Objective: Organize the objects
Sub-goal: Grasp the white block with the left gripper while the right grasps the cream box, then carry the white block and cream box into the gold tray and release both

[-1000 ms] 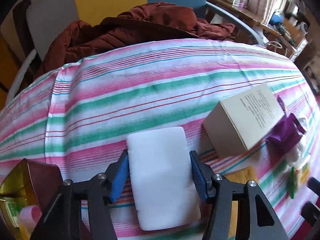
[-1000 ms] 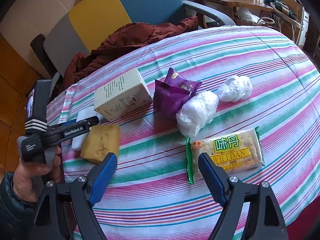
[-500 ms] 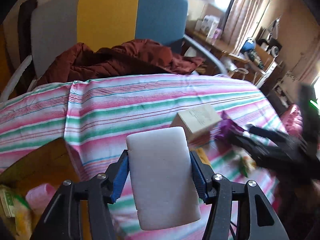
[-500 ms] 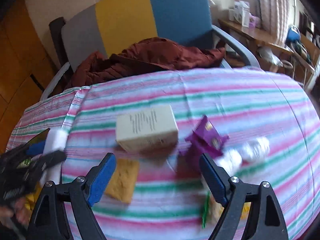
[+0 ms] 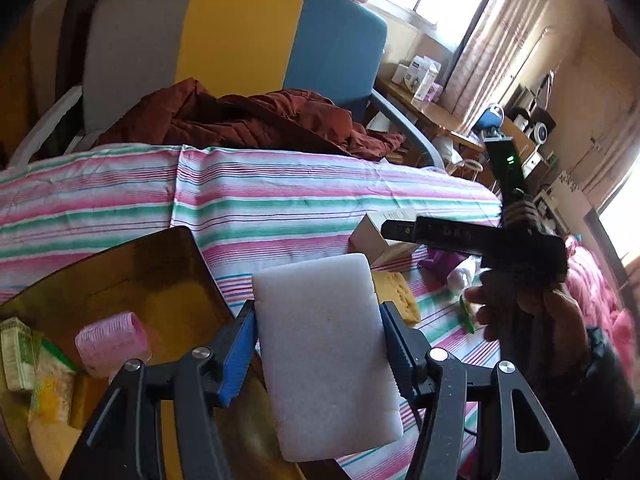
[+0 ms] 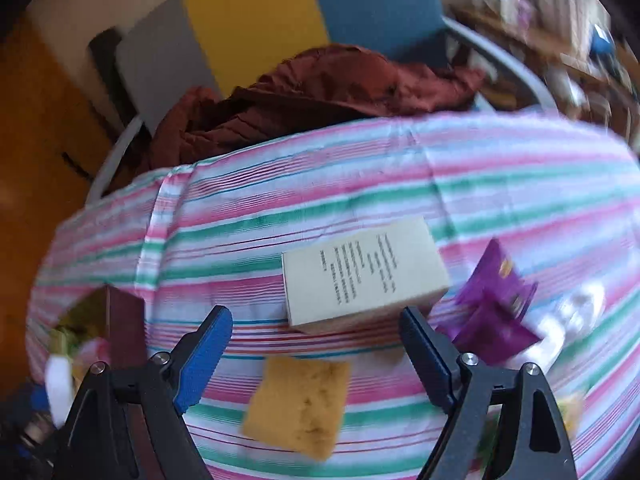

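Observation:
My left gripper [image 5: 316, 320] is shut on a white foam block [image 5: 324, 360], held in the air over the near corner of an amber plastic bin [image 5: 132, 276]. The bin holds a pink hair roller [image 5: 110, 340] and small packets. In the right wrist view my right gripper [image 6: 316, 320] stands open above the striped cloth, with nothing between its fingers. A yellow sponge [image 6: 298, 402] lies just below it and a beige carton [image 6: 360, 276] just beyond. A purple packet [image 6: 496, 304] lies to the right. The white block [image 6: 58, 384] shows at the lower left edge.
The striped tablecloth [image 5: 300, 208] covers a round table. Behind it a grey, yellow and blue chair [image 5: 240, 32] carries a rust-brown jacket [image 5: 248, 120]. A person's hand [image 5: 540, 308] grips the right tool. White wrapped bundles lie blurred at the right.
My left gripper has lifted the white block off the cloth and carried it left, over the amber bin. My right gripper has swung left, from the cracker packet to above the sponge and carton.

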The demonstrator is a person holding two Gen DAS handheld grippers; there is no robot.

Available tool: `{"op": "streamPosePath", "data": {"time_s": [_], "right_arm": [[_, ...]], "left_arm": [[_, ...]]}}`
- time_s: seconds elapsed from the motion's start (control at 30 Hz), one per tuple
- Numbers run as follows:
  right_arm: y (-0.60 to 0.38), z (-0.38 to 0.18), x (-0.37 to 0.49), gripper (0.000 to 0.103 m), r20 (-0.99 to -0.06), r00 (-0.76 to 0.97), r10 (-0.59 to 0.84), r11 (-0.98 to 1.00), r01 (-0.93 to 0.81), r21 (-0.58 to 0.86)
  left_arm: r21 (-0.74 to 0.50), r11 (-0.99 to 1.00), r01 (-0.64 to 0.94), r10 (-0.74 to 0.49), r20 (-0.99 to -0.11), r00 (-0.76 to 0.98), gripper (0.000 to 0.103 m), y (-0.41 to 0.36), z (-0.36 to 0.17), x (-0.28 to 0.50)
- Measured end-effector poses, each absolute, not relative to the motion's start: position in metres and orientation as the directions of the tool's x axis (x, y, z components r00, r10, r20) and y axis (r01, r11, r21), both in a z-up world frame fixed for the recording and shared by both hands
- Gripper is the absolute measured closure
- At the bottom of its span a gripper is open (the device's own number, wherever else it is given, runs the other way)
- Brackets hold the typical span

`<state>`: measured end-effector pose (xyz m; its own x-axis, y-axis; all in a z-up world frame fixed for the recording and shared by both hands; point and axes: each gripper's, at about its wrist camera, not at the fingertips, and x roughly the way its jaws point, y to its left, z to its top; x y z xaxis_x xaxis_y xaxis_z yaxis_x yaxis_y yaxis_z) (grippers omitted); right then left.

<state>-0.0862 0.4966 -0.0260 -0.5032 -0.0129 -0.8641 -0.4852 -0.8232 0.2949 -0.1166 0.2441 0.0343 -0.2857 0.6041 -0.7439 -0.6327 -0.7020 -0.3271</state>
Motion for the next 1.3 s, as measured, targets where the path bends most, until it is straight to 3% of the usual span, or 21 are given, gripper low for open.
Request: {"op": "streamPosePath", "data": {"time_s": [0.2,0.53,0.57,0.67,1.0,1.3], "right_arm": [[0.529,-0.052,-0.093,0.016,-0.858,-0.513,-0.028,-0.549,-0.709,0.441],[0.544,-0.079,-0.141,0.017,-0.923,-0.383,0.035,-0.609,-0.74,0.284],[0.541,-0.078,-0.143,0.022,-0.925,-0.375,0.054,-0.636,-0.727,0.258],[0.531,-0.073,-0.143,0.053,-0.93,-0.355,0.099,-0.712,-0.678,0.183],[0.477,-0.005,-0.108,0.053,-0.856,-0.498,0.138,-0.877,-0.463,0.128],[0.36,0.055,-0.071,0.053,-0.769,-0.633,-0.086,-0.979,-0.088,0.182]], "left_arm": [[-0.364,-0.706,-0.608,0.622,-0.729,-0.286,0.042,0.224,0.037,-0.115],[-0.388,-0.718,-0.578,0.617,-0.739,-0.27,0.042,0.197,0.027,-0.115],[-0.387,-0.721,-0.574,0.616,-0.738,-0.276,0.042,0.195,0.027,-0.115],[-0.384,-0.729,-0.567,0.612,-0.737,-0.287,0.042,0.188,0.025,-0.116],[-0.341,-0.8,-0.493,0.551,-0.744,-0.379,0.042,0.135,0.028,-0.107],[-0.31,-0.898,-0.314,0.428,-0.782,-0.453,0.042,0.049,0.015,-0.087]]}}
